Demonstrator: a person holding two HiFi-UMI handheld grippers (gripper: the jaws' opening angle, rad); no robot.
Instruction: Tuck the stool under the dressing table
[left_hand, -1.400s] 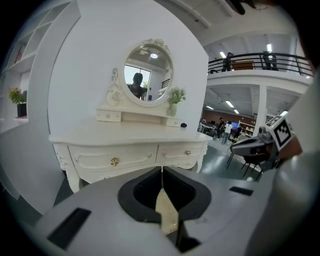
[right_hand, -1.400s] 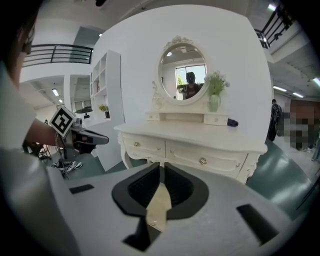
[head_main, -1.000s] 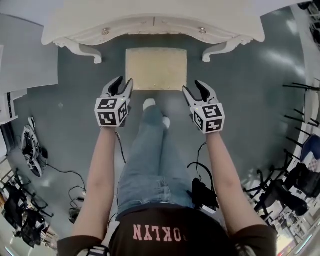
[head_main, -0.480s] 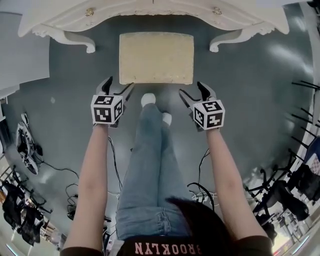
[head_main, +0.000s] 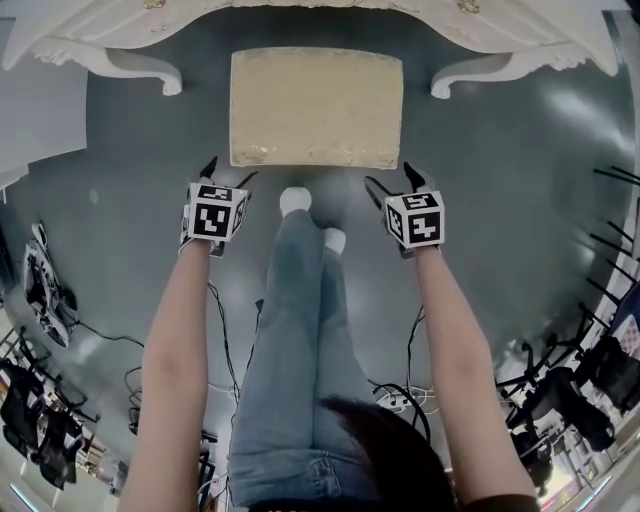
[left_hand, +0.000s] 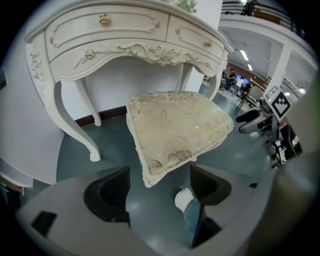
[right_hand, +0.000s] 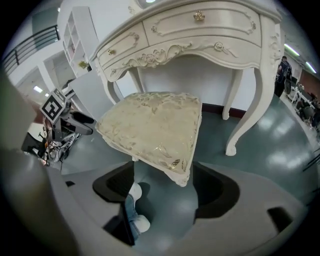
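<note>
Leaned in closer over the dressing table (head_main: 90, 45) than a second ago, filling more of the head view with it. Left the stool (head_main: 316, 107) where it stood: on the floor just in front of the tabletop's edge, between the front legs, seat mostly outside the knee space, so not yet tucked. Brought the left gripper (head_main: 228, 172) and right gripper (head_main: 393, 180) down low beside the seat's two near corners, probably ready for a grasp or a push. Have just been opening both sets of fingers (left_hand: 107, 192) (right_hand: 215, 192); now spread fully wide. Framing one seat corner each, pressing on nothing, holding nothing.
</note>
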